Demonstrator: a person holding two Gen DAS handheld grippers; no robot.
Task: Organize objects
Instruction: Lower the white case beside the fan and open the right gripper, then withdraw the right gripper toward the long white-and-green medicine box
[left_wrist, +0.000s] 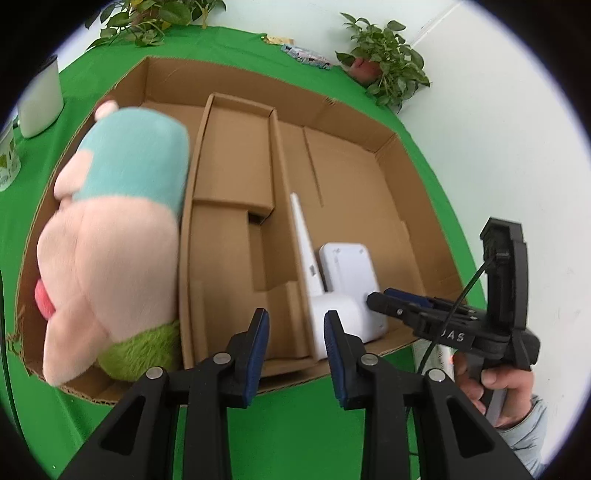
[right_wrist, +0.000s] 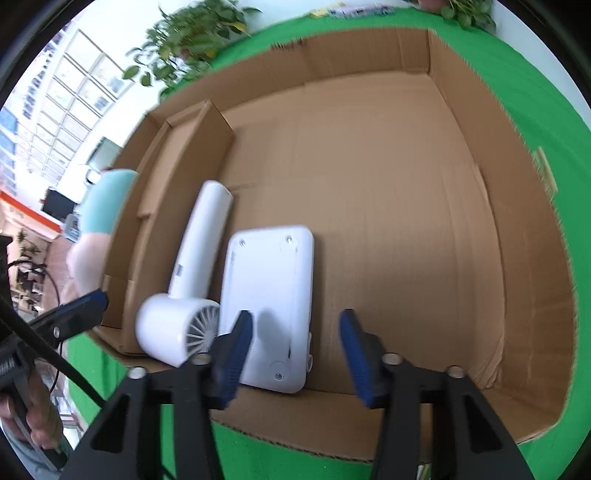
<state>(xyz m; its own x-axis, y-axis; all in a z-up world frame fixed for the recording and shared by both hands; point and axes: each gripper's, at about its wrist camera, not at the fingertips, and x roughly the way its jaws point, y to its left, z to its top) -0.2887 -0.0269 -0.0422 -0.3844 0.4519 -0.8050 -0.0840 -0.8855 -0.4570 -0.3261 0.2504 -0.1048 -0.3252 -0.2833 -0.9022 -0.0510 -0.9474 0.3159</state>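
Both grippers (left_wrist: 297, 354) (right_wrist: 295, 354) agape over box (right_wrist: 480, 221)

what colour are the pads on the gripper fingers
Dark blue pads on black arms, on both grippers; clearest in the right wrist view.

An office or lab set up for recording — a bench (left_wrist: 303, 417) draped in green cloth against white walls. Potted plants (left_wrist: 384, 62) stand at its far edge, and framed sheets (right_wrist: 85, 85) line the far-left wall.
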